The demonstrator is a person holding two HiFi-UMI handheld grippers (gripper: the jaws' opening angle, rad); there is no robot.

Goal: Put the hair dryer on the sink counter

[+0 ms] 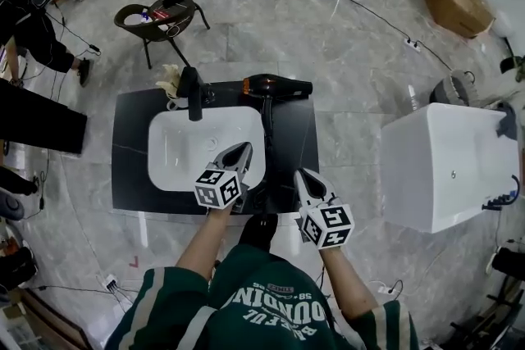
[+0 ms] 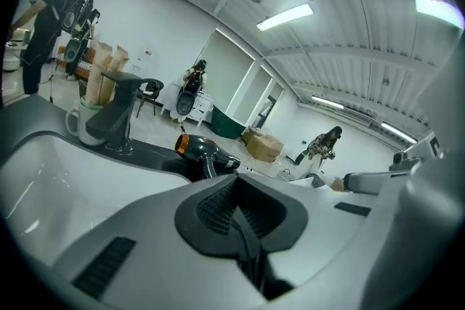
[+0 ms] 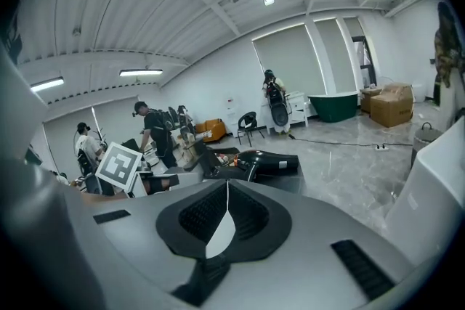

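Observation:
A black hair dryer [image 1: 277,85] with an orange rear ring lies on the dark sink counter [image 1: 131,135], behind and to the right of the white basin [image 1: 184,150]. Its handle and cord run toward the front edge. My left gripper [image 1: 243,150] hovers over the basin's right rim, jaws shut and empty, clear of the dryer. My right gripper [image 1: 302,175] hangs over the counter's front right corner, also shut with nothing in it. The left gripper view shows the hair dryer [image 2: 203,151] beyond the closed left gripper [image 2: 236,210]. Ahead of the closed right gripper [image 3: 227,189] the hair dryer [image 3: 272,162] shows again.
A black faucet [image 1: 193,93] stands behind the basin, with a white cup [image 1: 170,84] beside it. A white bathtub [image 1: 447,164] sits to the right, a dark chair [image 1: 160,16] behind the counter. People stand at the left; cables cross the floor.

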